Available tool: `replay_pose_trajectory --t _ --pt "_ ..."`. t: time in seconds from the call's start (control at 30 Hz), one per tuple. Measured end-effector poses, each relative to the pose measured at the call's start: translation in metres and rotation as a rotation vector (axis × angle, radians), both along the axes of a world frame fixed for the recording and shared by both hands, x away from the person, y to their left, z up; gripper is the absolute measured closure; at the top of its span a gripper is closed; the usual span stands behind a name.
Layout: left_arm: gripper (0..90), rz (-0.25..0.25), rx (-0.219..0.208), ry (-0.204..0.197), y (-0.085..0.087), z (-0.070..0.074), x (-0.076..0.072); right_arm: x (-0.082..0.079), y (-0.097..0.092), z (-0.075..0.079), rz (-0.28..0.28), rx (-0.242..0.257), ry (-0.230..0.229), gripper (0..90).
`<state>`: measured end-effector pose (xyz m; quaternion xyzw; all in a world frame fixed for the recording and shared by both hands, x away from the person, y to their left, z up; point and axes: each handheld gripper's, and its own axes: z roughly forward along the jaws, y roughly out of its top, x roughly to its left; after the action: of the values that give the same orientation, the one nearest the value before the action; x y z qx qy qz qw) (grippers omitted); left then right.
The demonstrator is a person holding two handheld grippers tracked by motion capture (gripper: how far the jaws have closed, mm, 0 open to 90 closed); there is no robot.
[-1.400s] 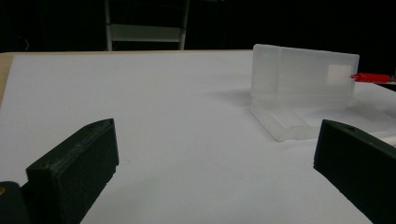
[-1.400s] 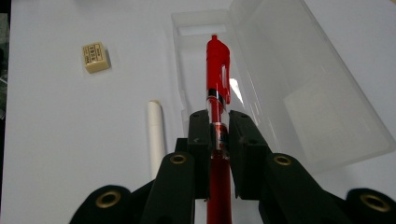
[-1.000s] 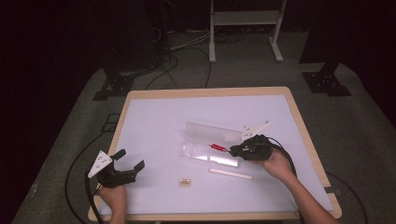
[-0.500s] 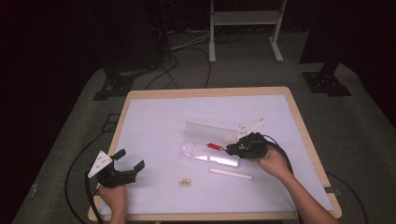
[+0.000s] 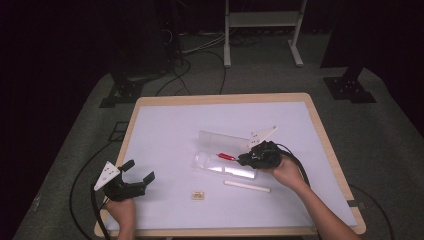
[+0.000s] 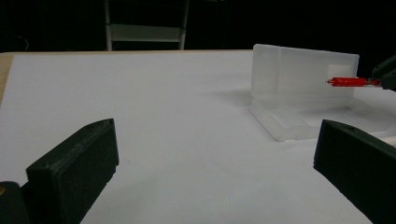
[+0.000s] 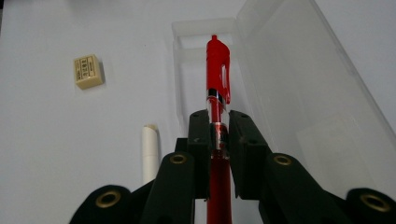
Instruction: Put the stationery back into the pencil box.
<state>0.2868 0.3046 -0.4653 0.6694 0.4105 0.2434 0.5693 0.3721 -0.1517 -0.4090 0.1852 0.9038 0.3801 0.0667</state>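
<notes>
Pen [image 5: 226, 156] shifted slightly left; right tongs [image 5: 243, 159] clamped.

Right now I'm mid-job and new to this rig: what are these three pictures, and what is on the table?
No robot here: a person holds a two-jaw gripper in each hand. The high view looks down on the white-topped table. The other two pictures come from cameras riding on each gripper, looking along its black jaws. The right gripper is shut on a red pen, holding it over the tray of an open clear plastic case. The left gripper rests near the table's front left, jaws open, holding nothing. A small cream eraser and a white stick lie on the table in front of the case.
</notes>
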Motion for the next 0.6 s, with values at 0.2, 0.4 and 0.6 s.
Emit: replay_pose_trajectory --t 0.2,0.4,0.6 --pt "0.0 -0.004 0.006 0.002 0.000 0.000 0.000 0.004 0.008 -0.002 0.016 -0.003 -0.001 78.8" --pt "0.0 -0.003 0.001 0.001 0.000 0.000 0.000 0.008 0.014 -0.005 0.012 -0.012 0.015 78.8" --pt "0.0 -0.004 0.003 -0.002 0.000 0.000 0.000 0.015 0.019 -0.013 0.011 -0.021 0.027 78.8"
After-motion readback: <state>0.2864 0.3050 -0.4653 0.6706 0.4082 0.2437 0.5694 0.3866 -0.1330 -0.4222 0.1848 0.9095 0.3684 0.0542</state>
